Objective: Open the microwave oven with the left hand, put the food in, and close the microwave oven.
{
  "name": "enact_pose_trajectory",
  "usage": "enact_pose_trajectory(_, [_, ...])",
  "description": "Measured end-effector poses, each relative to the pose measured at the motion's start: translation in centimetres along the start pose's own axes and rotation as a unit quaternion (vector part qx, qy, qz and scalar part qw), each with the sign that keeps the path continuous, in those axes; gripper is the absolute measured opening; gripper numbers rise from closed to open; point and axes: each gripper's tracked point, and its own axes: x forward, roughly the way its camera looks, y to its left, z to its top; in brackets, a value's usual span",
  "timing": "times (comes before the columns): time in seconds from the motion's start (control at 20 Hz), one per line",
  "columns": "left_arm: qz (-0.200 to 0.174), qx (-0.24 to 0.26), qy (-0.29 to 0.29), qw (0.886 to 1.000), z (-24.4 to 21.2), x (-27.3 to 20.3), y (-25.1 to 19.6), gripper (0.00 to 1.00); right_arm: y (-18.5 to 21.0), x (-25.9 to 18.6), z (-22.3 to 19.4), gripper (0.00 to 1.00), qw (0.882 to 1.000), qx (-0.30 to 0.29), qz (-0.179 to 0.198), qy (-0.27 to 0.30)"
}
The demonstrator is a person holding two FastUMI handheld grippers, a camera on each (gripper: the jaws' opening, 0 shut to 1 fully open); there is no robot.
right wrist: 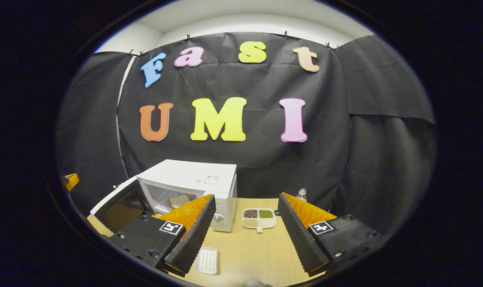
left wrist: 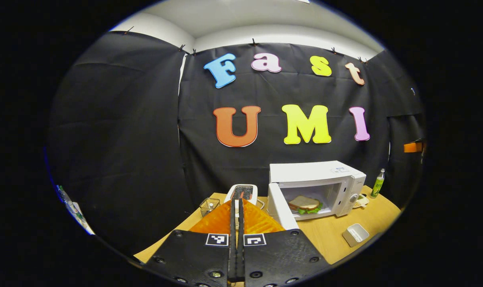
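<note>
Left gripper view: my left tongs (left wrist: 237,207) are pressed together, the sandwich (left wrist: 305,204) inside the open microwave (left wrist: 325,175) beyond. My right tongs (right wrist: 245,231) are spread, empty.

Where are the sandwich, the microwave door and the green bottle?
sandwich (left wrist: 304,203): left gripper view, top bread slice.
microwave door (left wrist: 281,209): left gripper view, inner face of the open door.
green bottle (left wrist: 378,185): left gripper view, label on its body.

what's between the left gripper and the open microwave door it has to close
Nothing visible blocks it. The left gripper, fingers together, faces the toaster; the microwave door hangs open just to its right, with only bare table before it. The sandwich sits inside, clear of the door.
</note>
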Motion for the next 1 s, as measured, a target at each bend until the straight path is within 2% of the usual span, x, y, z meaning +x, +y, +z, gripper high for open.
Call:
enact_pose_trajectory(0.05, [-0.005,0.002,0.001,1.000,-0.4,0.2,-0.2,0.00,0.0,0.0,-0.1,0.92,1.000,0.000,0.000,0.001])
enact_pose_trajectory(0.1, [-0.003,0.007,0.004,1.000,-1.0,0.4,0.0,0.00,-0.2,-0.1,-0.1,1.00,1.000,0.000,-0.002,0.001])
enact_pose_trajectory(0.15, [0.006,0.012,0.011,1.000,-1.8,0.6,0.7,0.00,-0.2,-0.3,-0.1,1.00,1.000,-0.001,-0.002,0.001])
enact_pose_trajectory(0.65, [-0.026,-0.001,0.071,0.997,-10.5,1.7,-0.2,0.00,-0.1,-1.7,-1.3,1.00,1.000,0.007,-0.012,0.022])
enact_pose_trajectory(0.9, [-0.044,0.002,0.089,0.995,-12.4,1.9,-1.6,0.00,0.0,-2.1,-2.0,1.00,0.999,0.010,-0.015,0.036])
enact_pose_trajectory(0.95, [-0.046,0.004,0.092,0.995,-12.7,2.0,-1.7,0.10,0.0,-2.1,-1.9,1.00,0.999,0.008,-0.017,0.035])
enact_pose_trajectory(1.0, [-0.051,0.004,0.093,0.994,-12.8,2.0,-2.1,0.00,0.0,-2.2,-1.8,1.00,0.999,0.006,-0.016,0.034])
